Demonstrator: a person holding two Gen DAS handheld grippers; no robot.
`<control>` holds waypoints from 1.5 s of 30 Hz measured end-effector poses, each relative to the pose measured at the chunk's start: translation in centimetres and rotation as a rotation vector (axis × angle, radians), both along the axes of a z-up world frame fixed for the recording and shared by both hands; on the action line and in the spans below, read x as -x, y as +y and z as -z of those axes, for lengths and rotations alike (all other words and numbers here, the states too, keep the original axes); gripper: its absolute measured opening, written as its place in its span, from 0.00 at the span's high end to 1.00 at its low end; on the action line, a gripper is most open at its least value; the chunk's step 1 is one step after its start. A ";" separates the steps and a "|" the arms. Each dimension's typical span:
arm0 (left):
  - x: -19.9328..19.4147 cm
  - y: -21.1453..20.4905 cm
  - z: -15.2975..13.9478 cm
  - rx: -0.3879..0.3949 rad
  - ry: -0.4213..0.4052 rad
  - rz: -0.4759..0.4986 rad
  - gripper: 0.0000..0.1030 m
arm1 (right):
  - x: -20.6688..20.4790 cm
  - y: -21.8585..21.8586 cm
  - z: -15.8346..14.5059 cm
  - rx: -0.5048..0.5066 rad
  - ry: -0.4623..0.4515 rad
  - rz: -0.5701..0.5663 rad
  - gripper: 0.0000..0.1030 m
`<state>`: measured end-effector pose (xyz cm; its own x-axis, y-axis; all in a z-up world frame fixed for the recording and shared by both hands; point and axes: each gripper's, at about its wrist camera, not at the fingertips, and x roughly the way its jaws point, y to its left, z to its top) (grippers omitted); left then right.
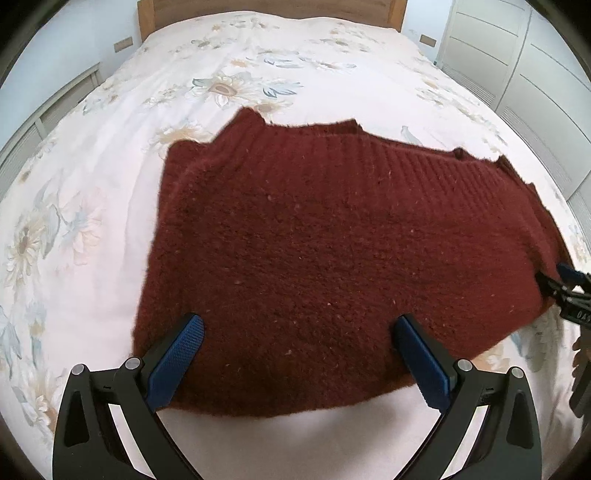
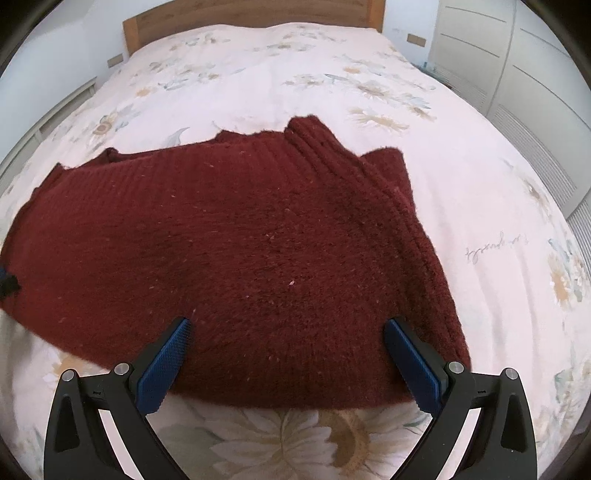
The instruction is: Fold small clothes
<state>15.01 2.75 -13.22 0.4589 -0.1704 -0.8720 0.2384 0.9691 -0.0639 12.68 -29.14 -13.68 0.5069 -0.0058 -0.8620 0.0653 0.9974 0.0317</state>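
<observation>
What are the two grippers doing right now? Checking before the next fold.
Left gripper: open, holding nothing, over the red sweater.
Right gripper: open, holding nothing, over the same sweater.

Home bedroom, bed (image 1: pixel 258 55), headboard (image 2: pixel 251 11), wardrobe (image 2: pixel 517 55)

I'm looking across a bed with a pale floral bedspread (image 1: pixel 110 177), big daisy prints scattered over it, one large bloom at the near edge. At the far end sits a wooden headboard (image 2: pixel 255 14). White louvred wardrobe doors (image 2: pixel 524 96) run along the right side. Low white furniture (image 1: pixel 55 107) lines the left wall.
</observation>
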 end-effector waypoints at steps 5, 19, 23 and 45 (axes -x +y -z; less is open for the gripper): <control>-0.8 2.6 -4.5 0.041 -0.055 -0.040 0.01 | 1.7 0.2 -2.9 0.035 -0.027 -0.028 0.00; -5.2 9.8 0.0 0.232 0.210 -0.189 0.01 | 6.1 -0.9 -5.1 0.014 -0.018 -0.001 0.00; -5.7 9.3 1.6 0.222 0.238 -0.173 0.01 | 6.5 -1.5 -4.6 0.005 0.003 0.027 0.00; -6.2 4.2 -2.9 0.327 0.267 -0.010 0.73 | 7.5 -4.3 -4.5 -0.086 -0.020 0.079 0.00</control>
<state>21.22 6.97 -10.36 0.2270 -0.4542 -0.8615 0.1619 0.8899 -0.4265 5.16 -33.42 -9.21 0.5252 0.0271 -0.8505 0.1425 0.9826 0.1194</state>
